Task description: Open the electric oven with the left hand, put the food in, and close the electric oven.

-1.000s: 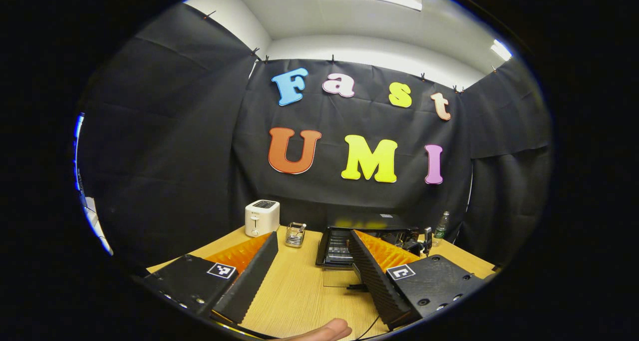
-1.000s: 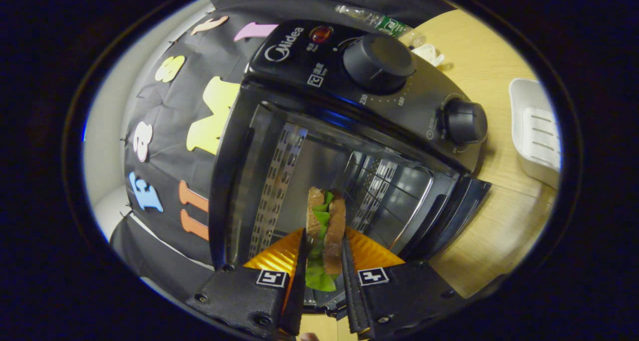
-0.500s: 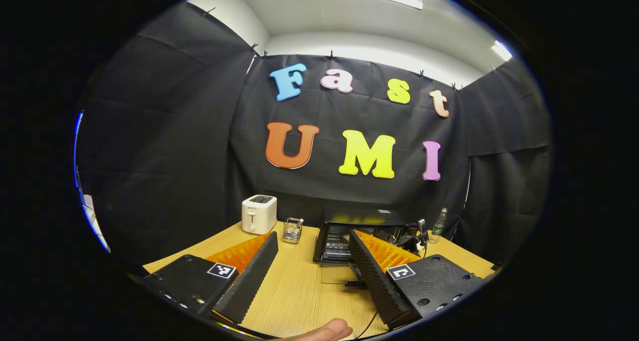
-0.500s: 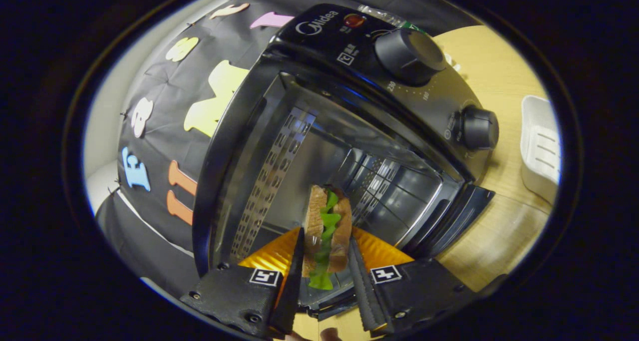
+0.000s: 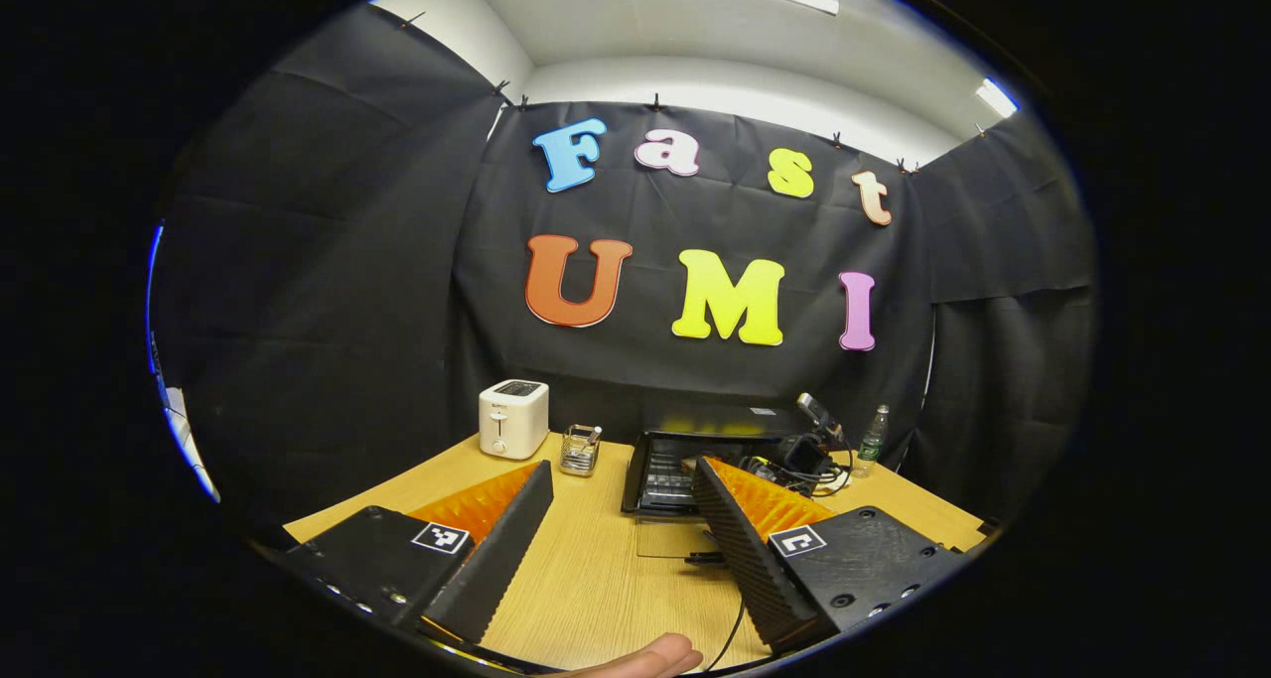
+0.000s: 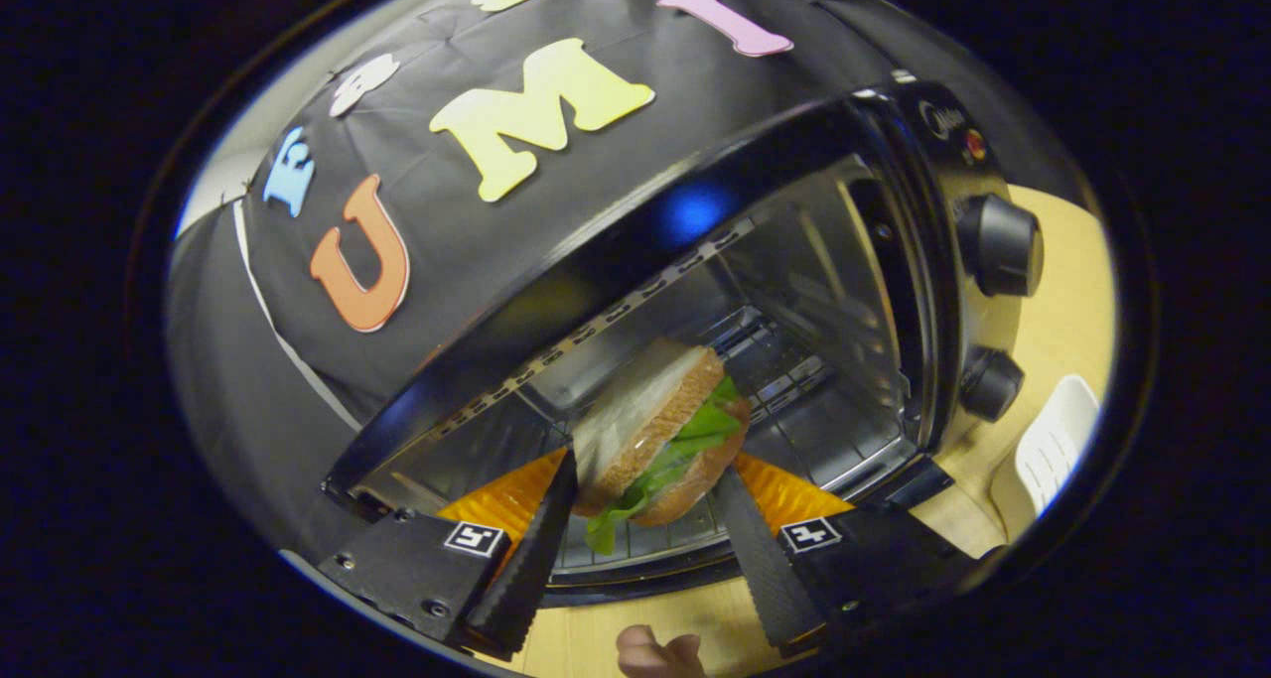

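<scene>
Your right gripper [image 6: 645,467] has its jaws spread wide at the oven [image 6: 794,162] mouth. The sandwich [image 6: 655,425] sits between the fingertips, low centre of the right gripper view, tilted and blurred, over the wire rack [image 6: 794,385] just inside the opening. There is a gap beside the right-hand finger [image 6: 755,549]. Its lower edge is at the tip of the other finger, and you cannot tell whether the two touch. Lettuce hangs from its lower end.

Each finger carries a small square black-and-white marker [image 6: 475,537]. The oven's panel, at right of the frame, has a white logo [image 6: 938,117] that is too small and warped to read. Below the logo come a red lamp [image 6: 976,144] and two black knobs [image 6: 998,246], with no dial marks legible. A white tray [image 6: 1053,445] lies on the table [image 6: 1067,321] past the knobs. Your fingertips [image 6: 655,653] show at the bottom edge.

In the left gripper view your left gripper [image 5: 621,470] is also open and holds nothing, over the table [image 5: 596,579]. The oven [image 5: 695,430] stands at centre with its glass door [image 5: 675,539] dropped flat. A white toaster [image 5: 513,418], a small clear holder [image 5: 579,449] and a bottle [image 5: 874,438] stand along the back; any print on them is unreadable.
</scene>
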